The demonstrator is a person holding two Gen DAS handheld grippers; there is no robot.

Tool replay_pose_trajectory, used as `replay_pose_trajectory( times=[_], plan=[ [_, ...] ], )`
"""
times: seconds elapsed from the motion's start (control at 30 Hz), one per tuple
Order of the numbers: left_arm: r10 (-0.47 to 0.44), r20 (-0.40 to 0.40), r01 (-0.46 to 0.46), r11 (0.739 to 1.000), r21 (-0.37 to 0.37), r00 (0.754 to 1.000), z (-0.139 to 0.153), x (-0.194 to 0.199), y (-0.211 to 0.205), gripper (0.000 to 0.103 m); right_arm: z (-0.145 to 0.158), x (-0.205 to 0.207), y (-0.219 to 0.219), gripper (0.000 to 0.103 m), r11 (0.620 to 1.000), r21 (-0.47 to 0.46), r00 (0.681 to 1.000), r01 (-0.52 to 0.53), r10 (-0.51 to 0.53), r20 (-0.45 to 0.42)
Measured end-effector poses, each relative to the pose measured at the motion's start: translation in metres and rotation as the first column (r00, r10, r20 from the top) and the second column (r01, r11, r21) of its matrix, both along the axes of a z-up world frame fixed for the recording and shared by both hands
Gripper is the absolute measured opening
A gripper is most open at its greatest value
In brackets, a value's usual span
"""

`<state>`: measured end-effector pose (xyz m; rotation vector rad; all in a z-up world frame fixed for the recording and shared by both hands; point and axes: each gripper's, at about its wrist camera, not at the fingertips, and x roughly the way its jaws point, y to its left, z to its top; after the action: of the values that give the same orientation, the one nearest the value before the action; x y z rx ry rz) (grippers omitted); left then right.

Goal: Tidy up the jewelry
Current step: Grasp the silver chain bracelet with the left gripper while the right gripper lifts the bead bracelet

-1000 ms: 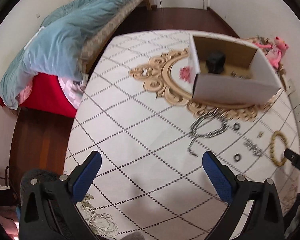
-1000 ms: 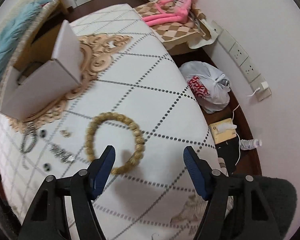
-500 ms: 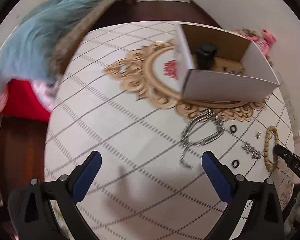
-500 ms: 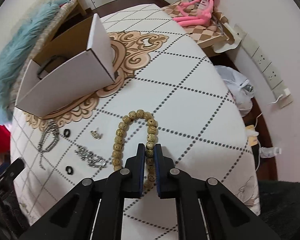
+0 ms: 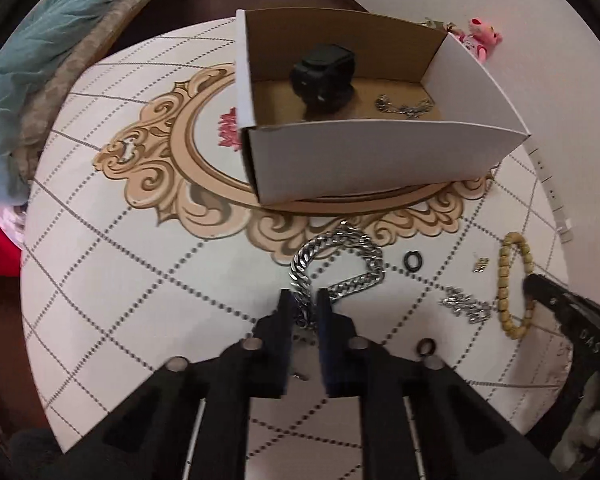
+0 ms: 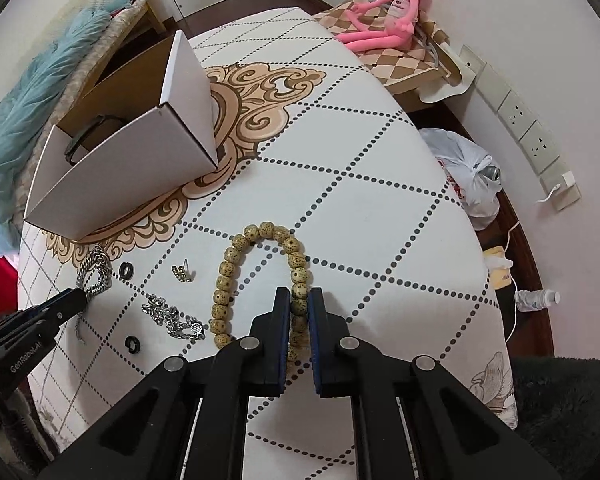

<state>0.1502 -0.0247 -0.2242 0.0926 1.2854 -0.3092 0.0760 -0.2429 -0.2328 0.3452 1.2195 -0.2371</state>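
A thick silver chain lies on the patterned tabletop in front of a white cardboard box. My left gripper is shut on the chain's near end. In the right wrist view a tan wooden bead bracelet lies on the table, pulled into a long loop. My right gripper is shut on its right side. The box holds a black watch and a thin silver chain. The right gripper's tip also shows at the bracelet in the left wrist view.
Loose on the table: two black rings, a small silver bracelet and a small gold clip. A bed with a teal blanket lies far left. A pink plush toy and wall sockets sit at the right.
My left gripper moved down and right to the thick chain and shut on it. My right gripper shut on the bead bracelet, squeezing its round loop into a narrow one.
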Motion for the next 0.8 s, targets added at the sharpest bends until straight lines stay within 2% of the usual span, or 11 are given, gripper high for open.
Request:
replay_pose_trajectory(
  times=[0.2, 0.4, 0.7, 0.8],
  plan=[
    [0.052, -0.002, -0.052, 0.995, -0.09, 0.999, 0.011, -0.006, 0.017, 0.001, 0.015, -0.002, 0.0, 0.009, 1.0, 0.027, 0.999, -0.004, 0.003, 0.036],
    [0.082, 0.038, -0.075, 0.983, -0.17, 0.996, 0.045, -0.017, 0.042, 0.001, 0.04, -0.004, 0.002, 0.009, 0.997, 0.073, 0.995, -0.009, 0.002, 0.098],
    [0.072, 0.133, -0.039, 0.97, -0.239, 0.988, 0.102, -0.014, 0.04, 0.0, 0.085, 0.0, 0.014, 0.009, 0.988, 0.141, 0.982, -0.066, 0.039, 0.182],
    [0.087, 0.138, -0.049, 0.964, -0.26, 0.987, 0.105, -0.006, 0.044, 0.002, 0.099, 0.003, 0.018, 0.009, 0.987, 0.133, 0.976, -0.086, 0.057, 0.208]
  ],
)
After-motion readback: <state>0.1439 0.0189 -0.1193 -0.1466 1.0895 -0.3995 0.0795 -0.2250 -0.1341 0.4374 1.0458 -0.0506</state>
